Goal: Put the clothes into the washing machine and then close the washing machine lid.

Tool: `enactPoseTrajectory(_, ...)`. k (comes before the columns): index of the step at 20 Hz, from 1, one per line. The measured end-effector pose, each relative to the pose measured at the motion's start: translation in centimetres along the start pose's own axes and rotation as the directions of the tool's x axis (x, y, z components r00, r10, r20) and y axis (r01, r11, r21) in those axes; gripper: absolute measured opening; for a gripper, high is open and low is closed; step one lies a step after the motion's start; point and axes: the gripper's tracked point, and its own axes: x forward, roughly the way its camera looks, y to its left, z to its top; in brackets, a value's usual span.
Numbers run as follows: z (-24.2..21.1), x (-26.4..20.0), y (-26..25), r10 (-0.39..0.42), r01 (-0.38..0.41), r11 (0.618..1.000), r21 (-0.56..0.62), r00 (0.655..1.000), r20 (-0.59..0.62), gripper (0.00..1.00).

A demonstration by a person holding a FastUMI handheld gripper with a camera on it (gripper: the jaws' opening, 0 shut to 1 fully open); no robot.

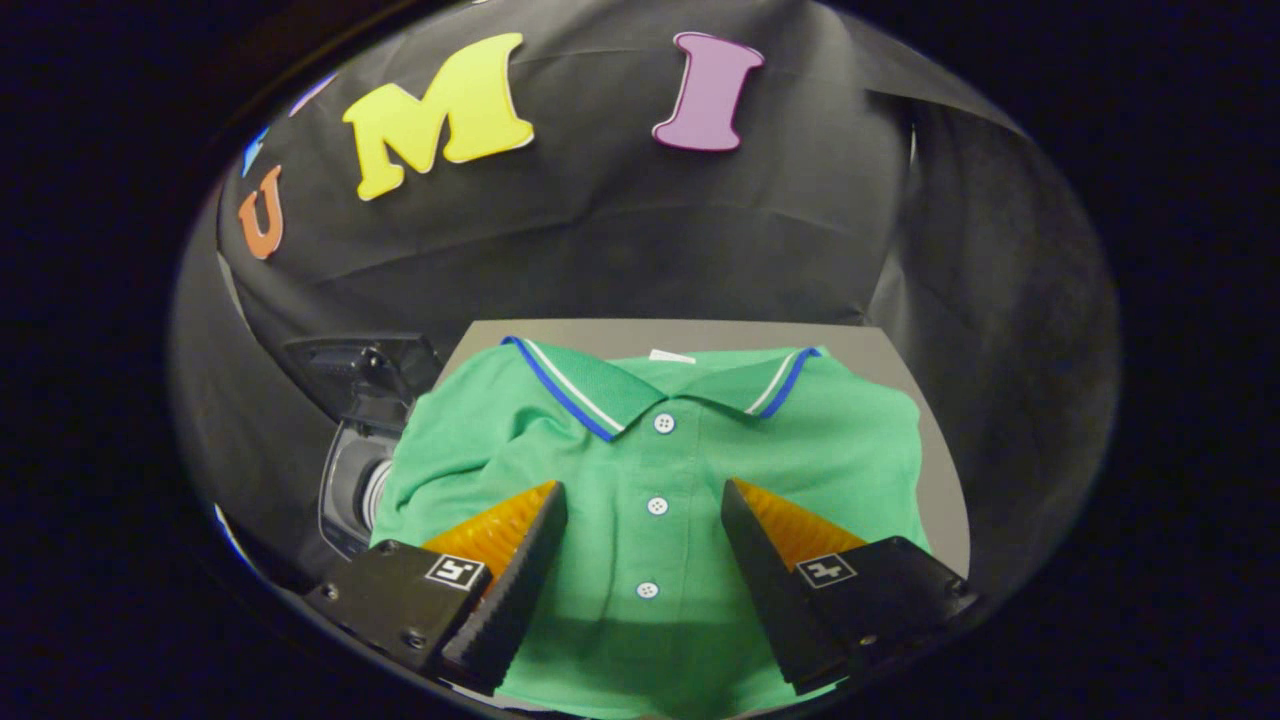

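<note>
1. Polo shirt [650, 470]: green knit fabric w/ fine pique-like texture, lying flat on the desk [900, 350], front up. Collar [640, 385] folded down, ribbed, trimmed w/ blue and white stripes along its edge. Small white tag at the neck.
2. Button placket runs down the shirt's middle; three small round white buttons [657, 505] in a row, one just under the collar, two lower between the fingers.
3. Fabric mostly smooth; some soft folds and bunching at the shirt's left shoulder/sleeve.
4. Tool [645, 500]: fingers spread wide apart, released, holding nothing. Wedge-shaped fingers w/ ridged inner faces sit over the shirt's lower chest, one each side of the placket. Contact w/ the cloth can't be told.
5. Desk: flat, matte grey top, bare strip showing beyond the collar and along the shirt's right side.
6. Washing machine [365, 440]: left of the shirt, beside the desk; dark glossy plastic body, rounded opening, lid raised. Shirt's left edge hides part of it.
7. Booth wall: black cloth, creased, behind the desk.
</note>
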Motion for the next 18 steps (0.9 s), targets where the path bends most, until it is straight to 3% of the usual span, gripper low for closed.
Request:
enactPoseTrajectory(5, 0.0, -0.3, 1.1, -0.012, 0.012, 1.0, -0.004, 1.0, -0.008, 0.87)
enactPoseTrajectory(8, -0.6, 0.1, 2.0, -0.042, 0.041, 0.999, 0.004, 0.999, 0.024, 0.4)
enactPoseTrajectory(9, -0.5, 0.0, 2.1, -0.056, 0.056, 0.998, 0.003, 0.998, 0.03, 0.35)
enactPoseTrajectory(10, 0.0, -0.7, 2.4, -0.064, 0.064, 0.998, 0.016, 0.997, 0.029, 0.22)
enactPoseTrajectory(12, -0.8, -0.7, 2.9, -0.059, 0.058, 0.998, 0.036, 0.998, 0.017, 0.08)
enactPoseTrajectory(15, -1.3, -1.6, 3.7, -0.01, 0.007, 0.995, 0.096, 1.0, 0.029, 0.05)
enactPoseTrajectory(18, -1.5, -3.7, 4.2, 0.015, -0.031, 0.992, 0.121, 0.991, 0.131, 0.04)
